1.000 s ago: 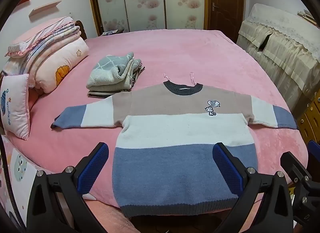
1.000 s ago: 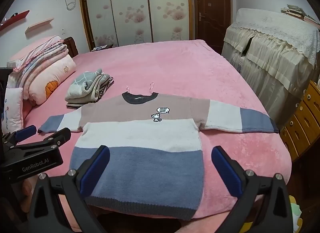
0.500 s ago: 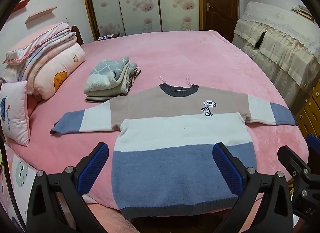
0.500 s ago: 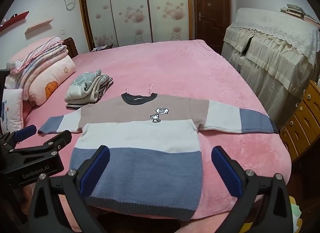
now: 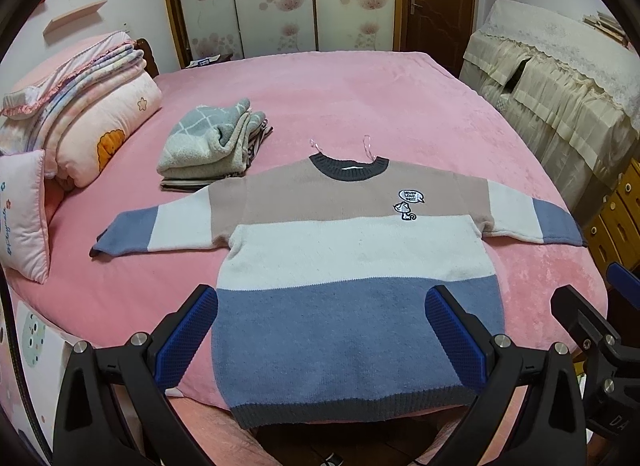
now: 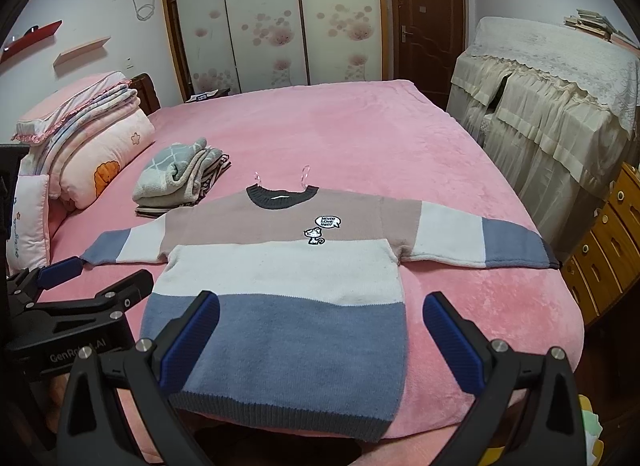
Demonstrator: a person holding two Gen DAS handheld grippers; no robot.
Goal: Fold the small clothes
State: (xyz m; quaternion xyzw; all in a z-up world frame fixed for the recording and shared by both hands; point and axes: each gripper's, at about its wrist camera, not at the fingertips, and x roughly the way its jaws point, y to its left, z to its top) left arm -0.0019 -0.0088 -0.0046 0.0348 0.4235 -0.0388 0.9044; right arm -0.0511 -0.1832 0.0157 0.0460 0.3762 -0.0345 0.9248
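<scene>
On the pink bed (image 5: 360, 105) a small striped sweater (image 5: 352, 266) lay flat and face up, both sleeves spread wide, its dark collar (image 5: 349, 167) pointing toward the wardrobe (image 5: 280, 1) and its grey hem hanging just over the near edge of the mattress. Beside the sweater's left sleeve sat a stack of folded clothes (image 5: 212, 149), with bedding and a pillow (image 5: 24, 213) further left. The left gripper (image 5: 320, 330) hovered above the blue band near the hem, jaws spread wide apart and holding nothing. The right gripper (image 6: 320, 334) hovered likewise over the hem's right side, fingers released and empty, apart from the fabric
</scene>
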